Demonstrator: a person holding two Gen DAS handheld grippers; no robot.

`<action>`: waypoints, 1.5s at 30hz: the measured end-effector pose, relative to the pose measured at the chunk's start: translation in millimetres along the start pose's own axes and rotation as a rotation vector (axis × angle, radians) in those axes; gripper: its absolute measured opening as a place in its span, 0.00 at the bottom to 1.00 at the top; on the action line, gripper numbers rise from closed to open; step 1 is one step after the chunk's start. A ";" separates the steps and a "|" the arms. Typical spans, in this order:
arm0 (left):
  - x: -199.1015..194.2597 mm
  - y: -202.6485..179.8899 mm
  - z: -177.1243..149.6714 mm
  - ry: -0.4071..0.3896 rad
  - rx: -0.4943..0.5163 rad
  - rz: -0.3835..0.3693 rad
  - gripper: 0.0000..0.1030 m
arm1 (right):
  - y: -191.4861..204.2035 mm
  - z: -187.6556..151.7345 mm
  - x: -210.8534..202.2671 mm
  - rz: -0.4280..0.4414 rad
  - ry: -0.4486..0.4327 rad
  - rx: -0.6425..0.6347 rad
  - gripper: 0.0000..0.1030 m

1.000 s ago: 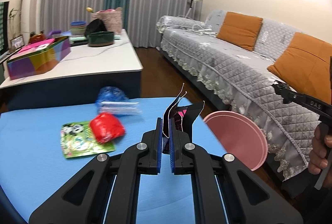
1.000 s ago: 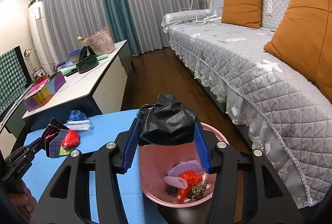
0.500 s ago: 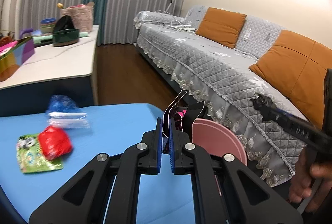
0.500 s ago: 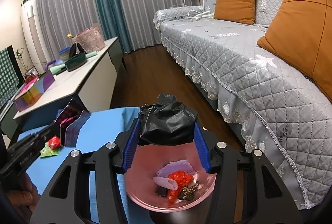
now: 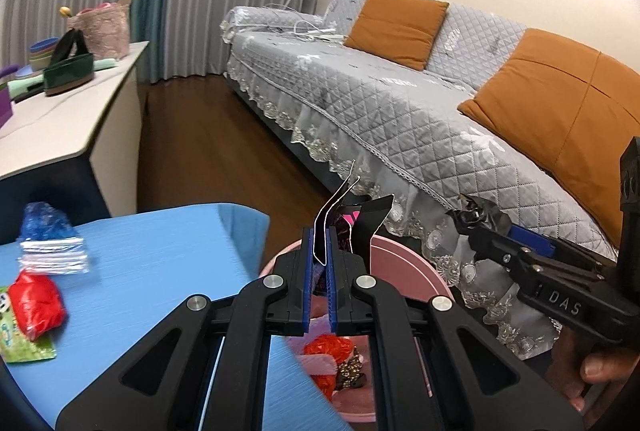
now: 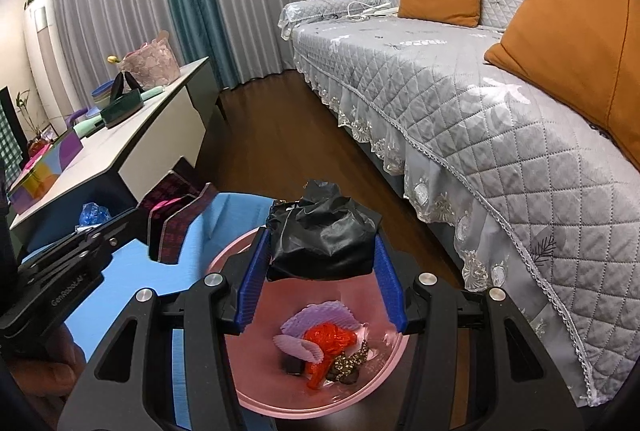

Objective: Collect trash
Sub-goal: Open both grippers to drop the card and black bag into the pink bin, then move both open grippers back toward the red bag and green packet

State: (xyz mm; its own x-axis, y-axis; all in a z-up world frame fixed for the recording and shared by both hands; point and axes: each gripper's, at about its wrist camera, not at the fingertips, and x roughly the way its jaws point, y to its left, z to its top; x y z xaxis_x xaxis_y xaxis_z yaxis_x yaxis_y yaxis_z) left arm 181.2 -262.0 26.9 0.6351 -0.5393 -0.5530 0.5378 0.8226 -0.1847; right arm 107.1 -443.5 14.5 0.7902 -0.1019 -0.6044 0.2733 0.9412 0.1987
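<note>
My left gripper (image 5: 319, 243) is shut on a flat dark wrapper with pink print (image 5: 370, 225), held over the near rim of the pink bin (image 5: 404, 263). In the right wrist view, my right gripper (image 6: 320, 237) is shut on a crumpled black plastic bag (image 6: 320, 247), right above the pink bin (image 6: 320, 407). Red plastic (image 6: 328, 339) and a purple wrapper (image 6: 316, 315) lie in the bin. On the blue table (image 5: 160, 271) remain a red crumpled bag (image 5: 36, 305), a green panda packet (image 5: 24, 349), a clear packet (image 5: 54, 255) and a blue bag (image 5: 44, 225).
A grey quilted sofa (image 5: 400, 103) with orange cushions runs along the right, close behind the bin. A white cabinet (image 5: 68, 115) with bowls and a basket stands at the left. Dark wood floor (image 5: 208, 151) lies between them. A hand (image 5: 592, 375) holds the right gripper's handle.
My left gripper has swung right with the wrapper, from over the blue table to over the bin. My right gripper has sunk a little toward the bin, still holding the black bag.
</note>
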 end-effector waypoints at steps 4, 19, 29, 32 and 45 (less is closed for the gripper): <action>12.5 -4.8 1.5 0.045 0.008 -0.037 0.09 | -1.2 -1.9 6.5 -0.013 0.025 0.000 0.54; -49.6 35.1 -7.5 0.027 -0.013 0.051 0.27 | 18.1 -3.2 0.6 -0.022 0.024 -0.032 0.66; -123.1 69.8 -13.3 -0.014 0.031 0.129 0.27 | 54.8 -4.5 -27.3 0.020 -0.036 -0.079 0.63; -145.7 87.7 -14.8 -0.024 0.043 0.166 0.27 | 65.7 -5.7 -33.0 0.032 -0.052 -0.097 0.59; -186.5 167.4 -49.4 -0.078 -0.098 0.332 0.27 | 107.3 -11.5 -45.6 0.105 -0.092 -0.151 0.30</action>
State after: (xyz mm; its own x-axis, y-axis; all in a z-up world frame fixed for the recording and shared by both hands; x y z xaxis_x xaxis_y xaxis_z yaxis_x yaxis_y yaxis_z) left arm 125.4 -14.8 59.0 0.8091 -0.2483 -0.5327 0.2410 0.9668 -0.0847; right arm 94.1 -334.1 54.4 0.8585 -0.0231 -0.5123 0.1070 0.9851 0.1349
